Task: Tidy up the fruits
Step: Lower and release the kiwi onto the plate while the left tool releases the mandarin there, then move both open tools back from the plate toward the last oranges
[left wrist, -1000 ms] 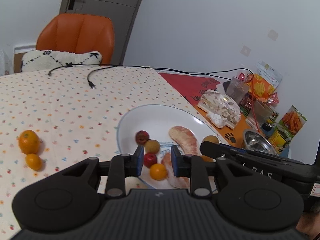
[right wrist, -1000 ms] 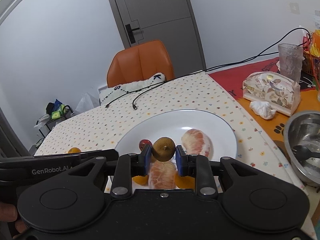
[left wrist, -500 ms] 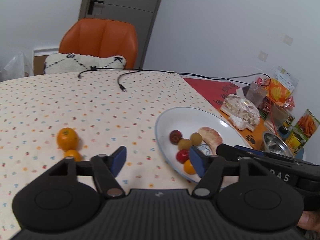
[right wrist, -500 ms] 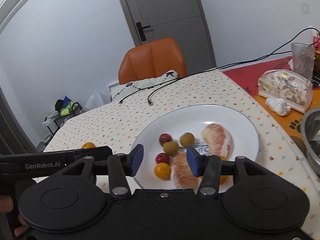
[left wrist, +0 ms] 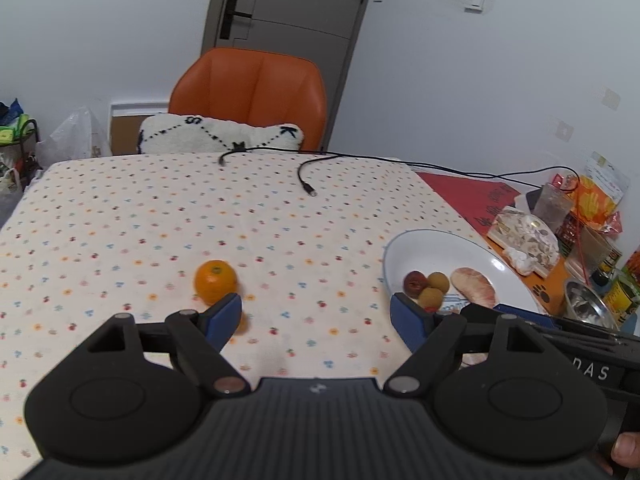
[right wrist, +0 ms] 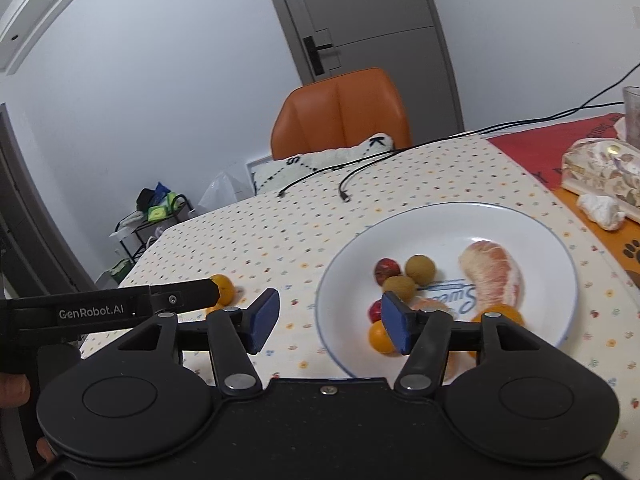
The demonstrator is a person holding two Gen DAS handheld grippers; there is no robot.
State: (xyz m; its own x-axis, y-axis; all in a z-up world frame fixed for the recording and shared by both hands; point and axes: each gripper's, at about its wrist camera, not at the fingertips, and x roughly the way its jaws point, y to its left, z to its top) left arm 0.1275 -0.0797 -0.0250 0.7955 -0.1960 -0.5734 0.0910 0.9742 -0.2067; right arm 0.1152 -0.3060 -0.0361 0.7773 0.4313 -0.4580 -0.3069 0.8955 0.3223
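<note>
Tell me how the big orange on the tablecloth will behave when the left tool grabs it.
The orange looks round, so a nudge would probably roll it across the flat tablecloth. Its skin looks firm, likely gripping well. The open left tool seems wide enough.

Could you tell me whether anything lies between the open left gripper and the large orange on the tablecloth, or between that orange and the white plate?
Nothing visible does. The left gripper is open with only bare tablecloth ahead of it, and the large orange sits just beyond its left fingertip. Only patterned cloth shows between the orange and the white plate.
</note>
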